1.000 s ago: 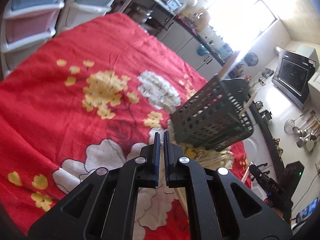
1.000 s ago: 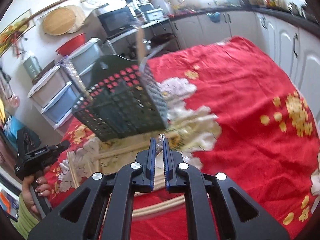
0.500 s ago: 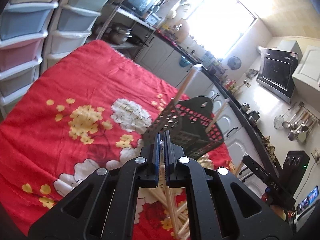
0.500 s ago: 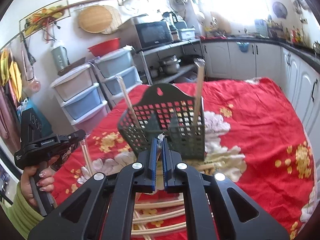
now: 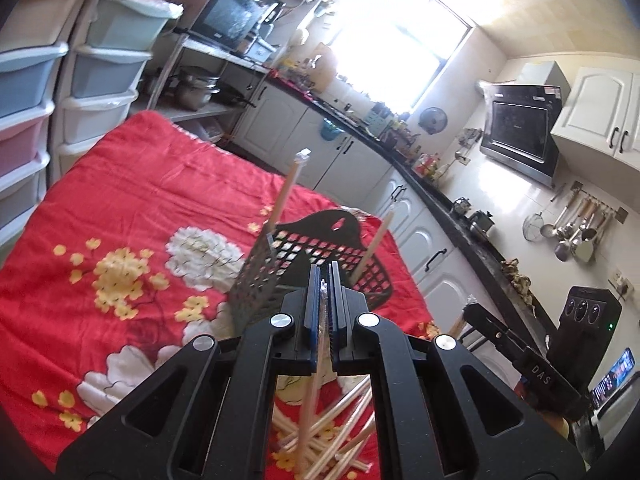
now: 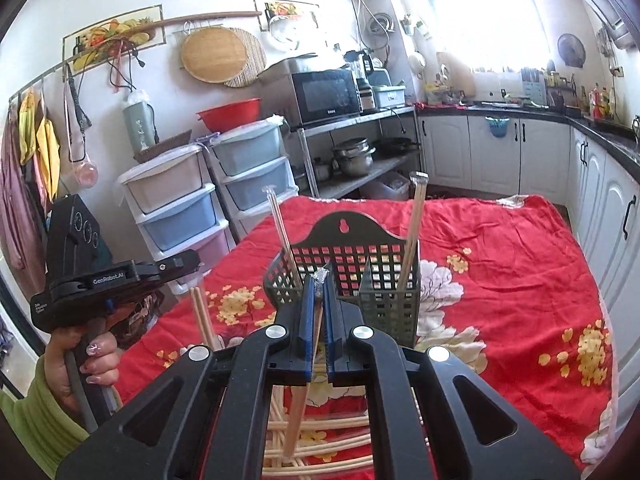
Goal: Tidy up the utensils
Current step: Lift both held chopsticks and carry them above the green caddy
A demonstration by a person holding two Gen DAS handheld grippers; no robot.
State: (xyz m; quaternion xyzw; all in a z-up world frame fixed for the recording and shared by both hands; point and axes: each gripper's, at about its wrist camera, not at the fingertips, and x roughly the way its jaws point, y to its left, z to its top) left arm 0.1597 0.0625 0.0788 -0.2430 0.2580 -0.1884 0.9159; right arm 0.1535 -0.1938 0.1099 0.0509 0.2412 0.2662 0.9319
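Observation:
A black mesh utensil holder (image 5: 276,276) (image 6: 384,280) stands on the red flowered cloth with two wrapped chopstick pairs upright in it (image 5: 286,196) (image 6: 412,232). My left gripper (image 5: 325,280) is shut on a wrapped chopstick pair (image 5: 308,412) that hangs below the fingers, just in front of the holder. My right gripper (image 6: 318,280) is shut on another wrapped chopstick pair (image 6: 298,408), also hanging down before the holder. Several more wrapped chopsticks lie in a loose pile on the cloth beneath both grippers (image 5: 344,432) (image 6: 340,444).
The table's red cloth (image 5: 140,208) (image 6: 520,280) spreads around the holder. Plastic drawer towers (image 5: 36,112) (image 6: 176,204) stand beside the table. White kitchen cabinets (image 6: 600,200) line the far side. The left gripper's body and the hand holding it show in the right wrist view (image 6: 100,284).
Both grippers rose and tipped up from looking down at the cloth, each carrying its chopstick pair. The holder now appears upright and farther below and ahead.

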